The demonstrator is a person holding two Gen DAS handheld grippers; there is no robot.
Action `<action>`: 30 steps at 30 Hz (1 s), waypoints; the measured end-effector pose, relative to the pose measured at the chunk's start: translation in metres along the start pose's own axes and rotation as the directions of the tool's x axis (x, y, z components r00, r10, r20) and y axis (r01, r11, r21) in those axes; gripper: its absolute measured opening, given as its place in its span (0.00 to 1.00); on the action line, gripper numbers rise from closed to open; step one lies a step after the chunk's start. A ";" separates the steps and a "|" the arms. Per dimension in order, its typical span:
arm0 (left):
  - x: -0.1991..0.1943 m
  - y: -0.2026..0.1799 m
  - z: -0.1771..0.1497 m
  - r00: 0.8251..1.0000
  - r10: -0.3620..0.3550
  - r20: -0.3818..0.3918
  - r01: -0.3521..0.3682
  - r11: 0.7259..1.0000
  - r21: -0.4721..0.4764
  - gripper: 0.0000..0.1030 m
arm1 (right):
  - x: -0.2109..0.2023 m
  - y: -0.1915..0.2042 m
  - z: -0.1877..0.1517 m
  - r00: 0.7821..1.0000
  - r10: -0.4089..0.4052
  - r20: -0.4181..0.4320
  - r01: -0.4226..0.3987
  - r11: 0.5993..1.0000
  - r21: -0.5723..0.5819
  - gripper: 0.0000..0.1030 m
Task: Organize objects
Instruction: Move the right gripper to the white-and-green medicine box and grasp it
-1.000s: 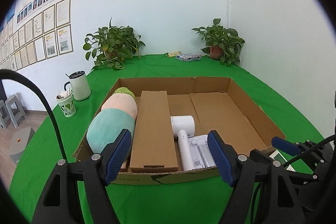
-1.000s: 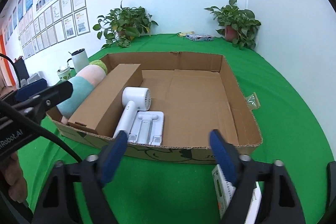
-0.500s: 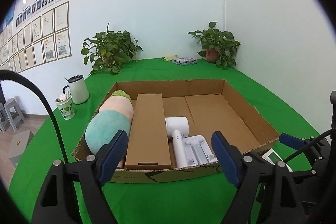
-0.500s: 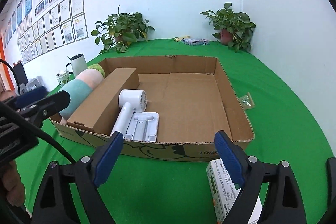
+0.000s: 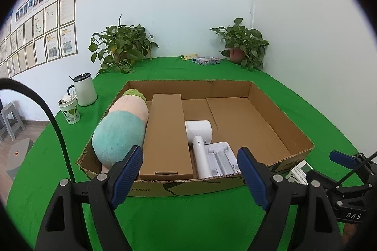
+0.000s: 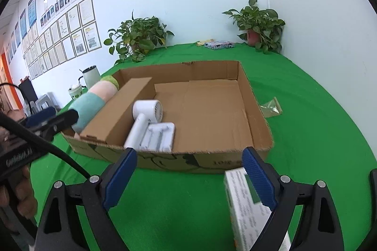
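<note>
From my left wrist camera, I hold the left gripper (image 5: 189, 158) with its jaws spread wide and nothing between them, hanging just short of the near wall of the cardboard box (image 5: 280, 109) on the green tablecloth (image 5: 188, 215). Inside the box, from left to right, lie the plush pillow (image 5: 119, 133), the long brown carton (image 5: 166, 133), the white hair dryer (image 5: 200, 138) and, touching its handle, the white stand (image 5: 220, 158); the right half of the floor is bare. At the right edge, my right gripper shows partly, with a white packet beneath it, outside the box. From my right wrist camera, the right gripper (image 6: 189, 167) has just been opening and stands wide, its right pad above the white medicine box (image 6: 245, 204), which lies on the cloth just outside the box's near right corner and is not pressed by either pad. A small clear bag (image 6: 271, 107) lies on the cloth beside the box's right wall. The left gripper (image 6: 50, 118) appears at the left, near the pillow end. The risk, as I judge it: the medicine box sits off-centre under the right pad, so closing from here could catch only its edge and tip or push it across the cloth; a low lift could knock it against the cardboard wall.
</note>
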State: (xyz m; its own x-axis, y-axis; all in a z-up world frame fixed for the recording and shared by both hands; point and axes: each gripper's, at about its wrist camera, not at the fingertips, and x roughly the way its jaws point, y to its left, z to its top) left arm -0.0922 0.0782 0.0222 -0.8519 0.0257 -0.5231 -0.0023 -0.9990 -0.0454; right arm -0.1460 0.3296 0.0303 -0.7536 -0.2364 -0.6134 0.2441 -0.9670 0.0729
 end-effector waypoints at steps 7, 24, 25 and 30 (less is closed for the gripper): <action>0.014 0.007 -0.027 0.996 -0.037 -0.076 0.036 0.999 -0.010 0.80 | -0.014 -0.061 -0.059 0.978 -0.145 -0.150 0.150 0.989 0.021 0.88; 0.008 0.024 -0.051 0.982 -0.115 -0.153 0.099 0.989 -0.109 0.80 | 0.002 0.014 -0.089 0.967 0.033 -0.254 -0.036 0.999 -0.009 0.61; 0.008 0.024 -0.051 0.979 -0.123 -0.161 0.106 0.988 -0.109 0.80 | 0.000 0.023 -0.087 0.968 0.065 -0.242 -0.068 0.998 -0.004 0.67; 0.015 0.018 -0.060 0.952 -0.212 -0.221 0.188 0.974 -0.128 0.80 | -0.009 0.054 -0.083 0.969 0.150 -0.195 -0.168 0.982 -0.082 0.99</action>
State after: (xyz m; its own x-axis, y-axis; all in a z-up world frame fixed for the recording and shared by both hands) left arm -0.0733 0.0632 -0.0377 -0.6947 0.2450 -0.6763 -0.0951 -0.9632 -0.2512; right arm -0.0754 0.2875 -0.0258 -0.5747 -0.3553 -0.7372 0.4162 -0.9025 0.1105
